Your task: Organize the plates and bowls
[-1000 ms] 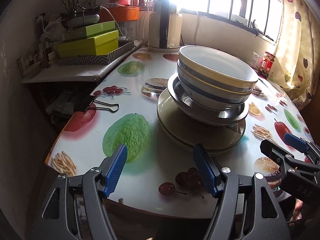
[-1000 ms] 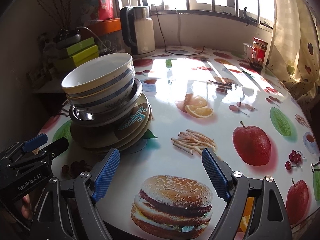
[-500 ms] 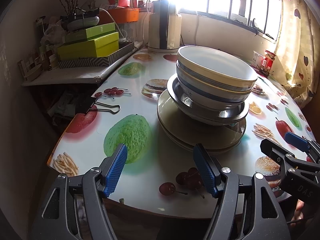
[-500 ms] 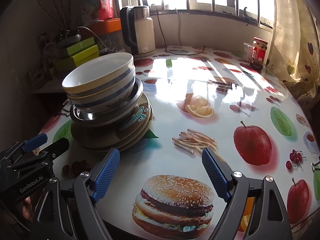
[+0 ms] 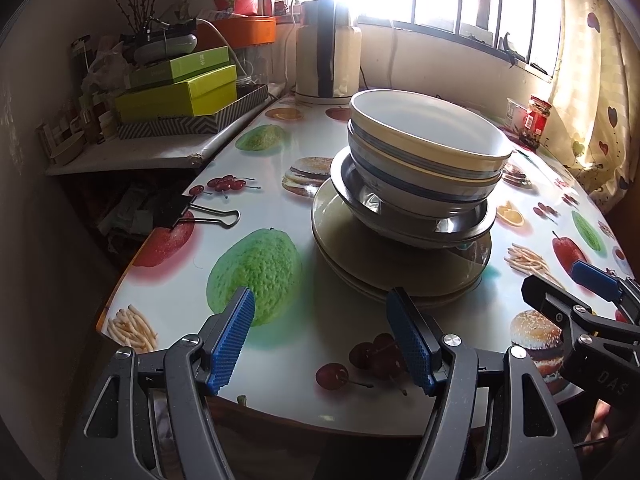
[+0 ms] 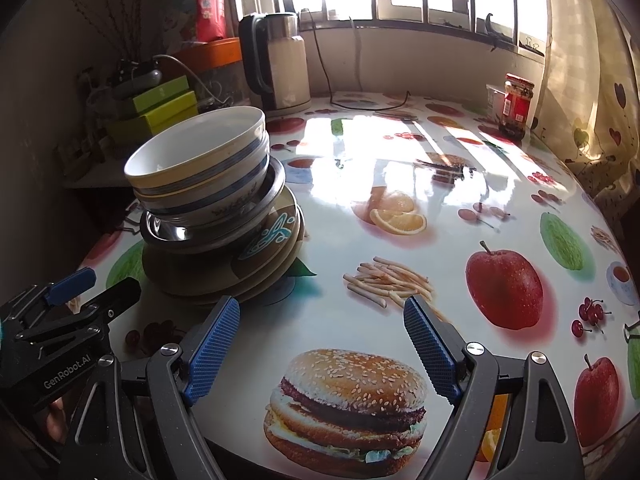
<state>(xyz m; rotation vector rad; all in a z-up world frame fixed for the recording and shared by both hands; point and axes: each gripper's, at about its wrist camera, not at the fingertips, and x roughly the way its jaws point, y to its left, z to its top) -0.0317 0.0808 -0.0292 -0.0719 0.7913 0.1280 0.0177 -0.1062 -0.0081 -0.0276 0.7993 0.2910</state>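
Nothing has moved since the earlier frames: both of my claws sit where they were and the stack of dishes is unchanged.

On my left wrist view, the left claw (image 5: 324, 338) fills the bottom of the frame, its blue pads spread wide with nothing between them, hovering over the near edge of the counter (image 5: 168, 292). Just beyond it, right of centre, stands the stack: two striped bowls (image 5: 424, 160) nested together, sitting in a steel dish (image 5: 412, 228), which rests on a pile of olive plates (image 5: 400, 272). A black binder clip (image 5: 188, 210) lies at mid left on the counter. An electric kettle (image 5: 328, 52) stands at the upper centre under the window, green boxes (image 5: 180, 88) are piled on a shelf at upper left, and a red-capped jar (image 5: 536, 120) is at the upper right. My right claw (image 5: 576, 292) pokes in at the lower right edge.

On my right wrist view, the right claw (image 6: 322, 348) occupies the bottom, also wide and empty, above a printed burger on the counter (image 6: 400, 208). The bowls (image 6: 200, 168), steel dish (image 6: 208, 232) and plates (image 6: 248, 268) stand at centre left, just beyond its left pad. The kettle (image 6: 280, 60) is at upper centre, the jar (image 6: 516, 104) at upper right. My left claw (image 6: 96, 284) shows at the lower left edge.
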